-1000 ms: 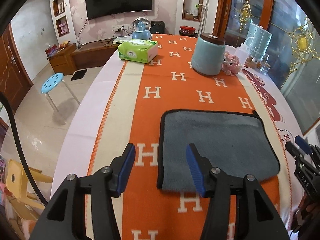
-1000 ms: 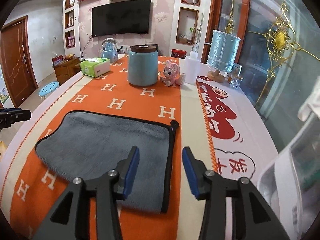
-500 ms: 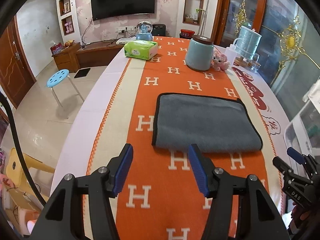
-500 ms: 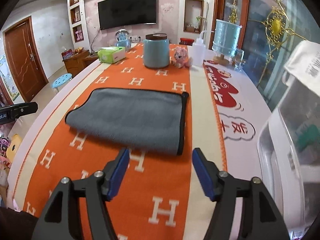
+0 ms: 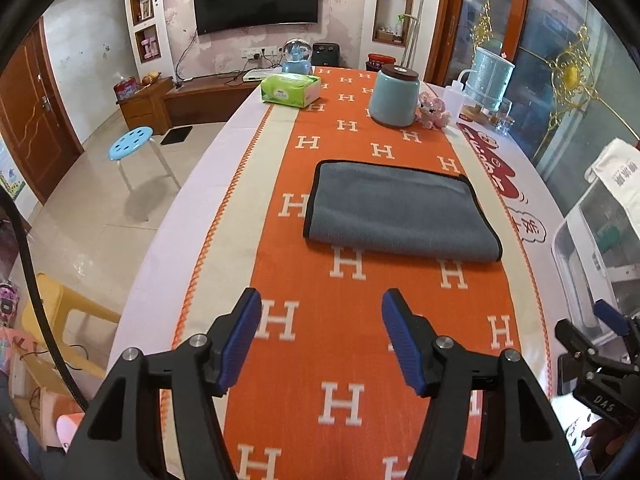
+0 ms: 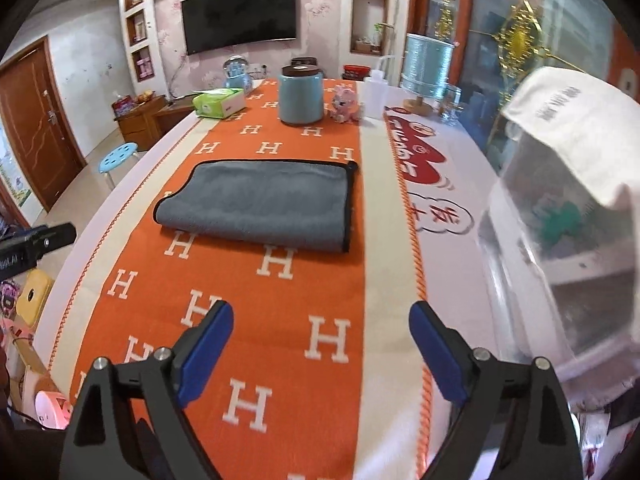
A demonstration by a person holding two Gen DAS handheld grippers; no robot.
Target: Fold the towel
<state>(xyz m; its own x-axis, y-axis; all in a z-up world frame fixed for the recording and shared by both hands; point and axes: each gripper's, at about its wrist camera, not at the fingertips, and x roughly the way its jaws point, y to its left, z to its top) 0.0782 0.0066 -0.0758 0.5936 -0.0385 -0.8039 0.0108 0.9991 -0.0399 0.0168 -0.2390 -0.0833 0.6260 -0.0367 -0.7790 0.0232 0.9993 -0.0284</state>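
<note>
Grey microfibre with a black hem: the towel (image 5: 396, 216) lay folded into a flat rectangle on the orange runner (image 5: 360, 320), its folded edge toward the near side and its hemmed edges at the far side and both ends. The left gripper (image 5: 320, 340) was spread wide with nothing between its blue pads (image 5: 240, 340), and hung over the runner on the near side of the towel, well apart from it; the towel sat ahead of it and slightly to the right. In the right wrist view the towel (image 6: 260, 204) appeared ahead and to the left of the right gripper (image 6: 320, 344), whose jaws were likewise wide and empty, again well short of the cloth. The right gripper (image 5: 600, 344) showed at the right edge of the left wrist view. Beyond the towel, at the far end of the table (image 5: 224, 152), stood a blue jar (image 5: 394, 96) with a dark lid, a green tissue box (image 5: 290, 90) to its left, and a small pink toy (image 5: 432, 110) just beside the jar on its right. A clear plastic bin (image 6: 560, 260) stood at the right of the table.
</note>
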